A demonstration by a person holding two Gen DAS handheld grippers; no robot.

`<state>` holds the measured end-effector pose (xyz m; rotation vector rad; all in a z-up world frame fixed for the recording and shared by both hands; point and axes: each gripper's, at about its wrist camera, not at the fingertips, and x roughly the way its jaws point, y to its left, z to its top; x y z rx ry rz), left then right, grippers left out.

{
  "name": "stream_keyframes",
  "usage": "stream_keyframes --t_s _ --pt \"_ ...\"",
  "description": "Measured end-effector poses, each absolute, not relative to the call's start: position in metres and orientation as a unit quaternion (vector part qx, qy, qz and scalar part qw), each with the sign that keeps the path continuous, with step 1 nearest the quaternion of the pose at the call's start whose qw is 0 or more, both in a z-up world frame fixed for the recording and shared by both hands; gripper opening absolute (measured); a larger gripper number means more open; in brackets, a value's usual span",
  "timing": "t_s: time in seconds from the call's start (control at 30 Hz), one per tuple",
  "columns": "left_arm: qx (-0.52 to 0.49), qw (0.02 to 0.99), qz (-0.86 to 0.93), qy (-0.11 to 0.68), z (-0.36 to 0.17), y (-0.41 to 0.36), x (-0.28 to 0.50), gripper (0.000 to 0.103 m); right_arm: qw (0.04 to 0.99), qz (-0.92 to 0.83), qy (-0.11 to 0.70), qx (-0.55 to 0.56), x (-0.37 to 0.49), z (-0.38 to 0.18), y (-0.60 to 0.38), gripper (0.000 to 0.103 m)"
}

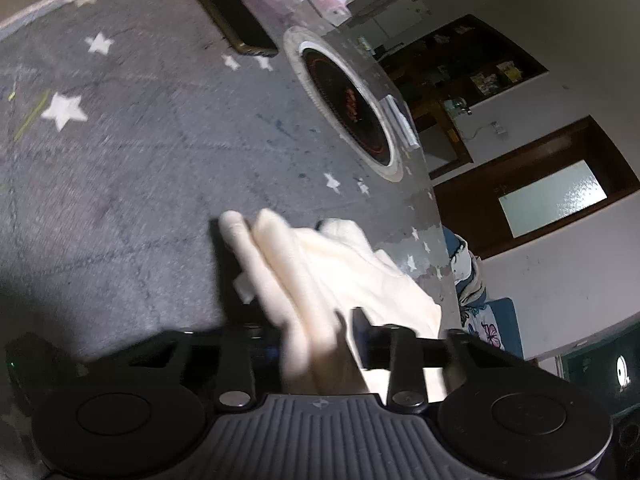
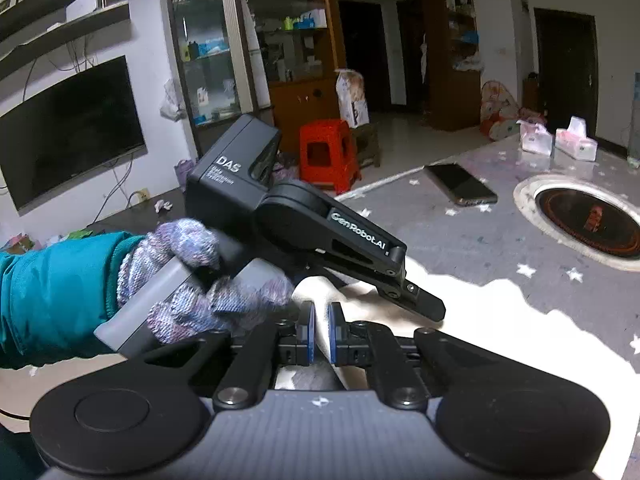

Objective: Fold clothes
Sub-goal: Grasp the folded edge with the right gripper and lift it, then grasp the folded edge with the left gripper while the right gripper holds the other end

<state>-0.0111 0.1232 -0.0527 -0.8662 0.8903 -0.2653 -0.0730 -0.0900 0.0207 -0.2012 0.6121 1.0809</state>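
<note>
A cream-white garment (image 1: 320,276) lies bunched on the grey star-patterned tablecloth (image 1: 132,168). My left gripper (image 1: 292,280) is shut on a fold of it; the cloth drapes over the fingers and hides the tips. In the right wrist view the same garment (image 2: 480,320) spreads on the table, with the left gripper (image 2: 432,308) pressing down on it, held by a gloved hand (image 2: 200,276). My right gripper (image 2: 320,332) hovers just above the garment, its blue pads nearly together with a narrow gap and nothing visible between them.
A black phone (image 1: 228,12) lies on the table beyond the garment; it also shows in the right wrist view (image 2: 460,188). A round inset cooktop (image 1: 348,100) sits near the table edge. Tissue packs (image 2: 560,140) stand at the far end. A red stool (image 2: 328,152) stands on the floor.
</note>
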Motion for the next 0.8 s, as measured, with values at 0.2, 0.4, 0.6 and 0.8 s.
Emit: stream_keyframes --t_s 0.2,0.4,0.6,0.8 --pt "-0.395 0.808 -0.119 0.420 -0.053 0.124 -0.011 0.020 0.814 0.494 0.295 -0.075 -0.070 0.019 -0.105 0.014" --pt "-0.380 0.816 -0.118 0.420 -0.051 0.121 -0.011 0.019 0.853 0.421 0.304 -0.041 -0.049 0.013 -0.146 0.027" --pt "-0.358 0.826 -0.115 0.420 -0.048 0.117 -0.012 0.019 0.875 0.336 0.348 0.001 -0.010 -0.014 -0.185 0.027" --pt "-0.343 0.831 -0.113 0.423 -0.045 0.114 -0.011 0.020 0.879 0.313 0.357 0.035 0.005 -0.023 -0.208 0.027"
